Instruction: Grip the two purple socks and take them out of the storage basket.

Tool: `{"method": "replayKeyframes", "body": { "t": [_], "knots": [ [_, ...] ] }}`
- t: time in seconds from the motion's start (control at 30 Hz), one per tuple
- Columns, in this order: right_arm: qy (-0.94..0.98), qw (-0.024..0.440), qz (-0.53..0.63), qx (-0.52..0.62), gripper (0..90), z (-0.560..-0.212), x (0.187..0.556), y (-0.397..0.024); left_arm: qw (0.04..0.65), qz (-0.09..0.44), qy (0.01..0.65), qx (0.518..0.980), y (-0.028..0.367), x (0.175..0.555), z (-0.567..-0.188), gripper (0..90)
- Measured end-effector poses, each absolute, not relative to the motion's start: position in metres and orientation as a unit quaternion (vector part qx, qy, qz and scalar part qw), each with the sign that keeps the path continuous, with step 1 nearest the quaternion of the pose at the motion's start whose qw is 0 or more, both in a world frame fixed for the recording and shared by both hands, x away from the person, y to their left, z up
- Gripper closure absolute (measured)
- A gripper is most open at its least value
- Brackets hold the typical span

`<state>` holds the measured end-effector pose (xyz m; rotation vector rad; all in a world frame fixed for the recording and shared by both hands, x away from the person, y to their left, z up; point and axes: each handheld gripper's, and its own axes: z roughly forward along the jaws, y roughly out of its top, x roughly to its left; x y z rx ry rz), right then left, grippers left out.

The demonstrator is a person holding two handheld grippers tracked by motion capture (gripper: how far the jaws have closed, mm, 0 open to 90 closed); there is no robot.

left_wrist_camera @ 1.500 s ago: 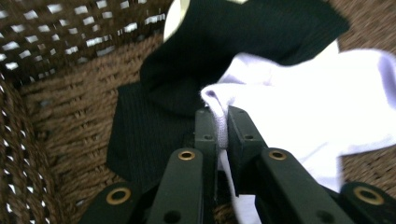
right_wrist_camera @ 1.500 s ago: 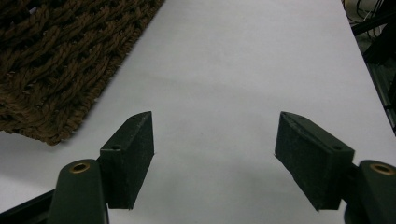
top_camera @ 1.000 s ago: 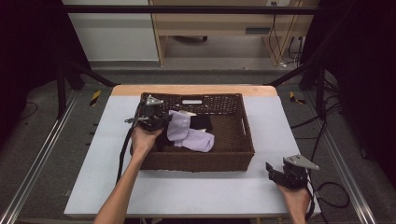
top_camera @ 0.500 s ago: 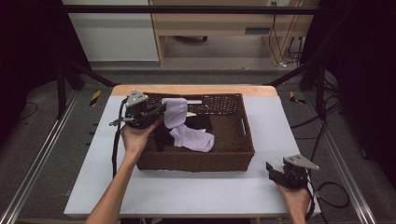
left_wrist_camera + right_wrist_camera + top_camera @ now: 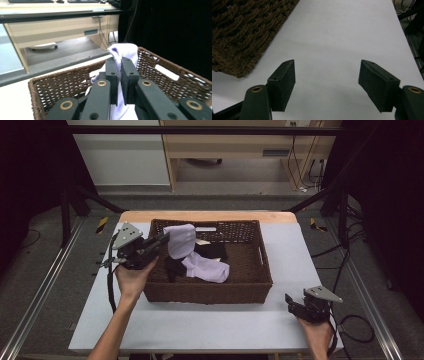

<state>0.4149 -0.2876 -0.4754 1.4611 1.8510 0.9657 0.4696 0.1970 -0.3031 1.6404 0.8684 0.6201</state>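
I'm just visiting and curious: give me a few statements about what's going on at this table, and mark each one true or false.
1. The left gripper has its jaws shut on a lavender sock. True.
2. The right gripper grips a sock as well. False: its jaws stand open over the bare white table.
3. The held sock hangs above the brown wicker basket. True.
4. The basket is made of clear plastic. False: it is dark brown wicker.
5. Another lavender sock lies inside the basket beside dark clothing. True.
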Motion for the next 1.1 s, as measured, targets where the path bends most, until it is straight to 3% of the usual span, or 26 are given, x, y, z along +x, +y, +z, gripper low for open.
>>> {"method": "replayKeyframes", "body": {
  "t": [1.1],
  "knots": [
    [0.695,0.294,0.362,0.547,30.7,-0.474,0.412,-0.286,0.590,0.206,0.316,0.714,0.208,0.373,-0.316,84.1]
  ]
}}
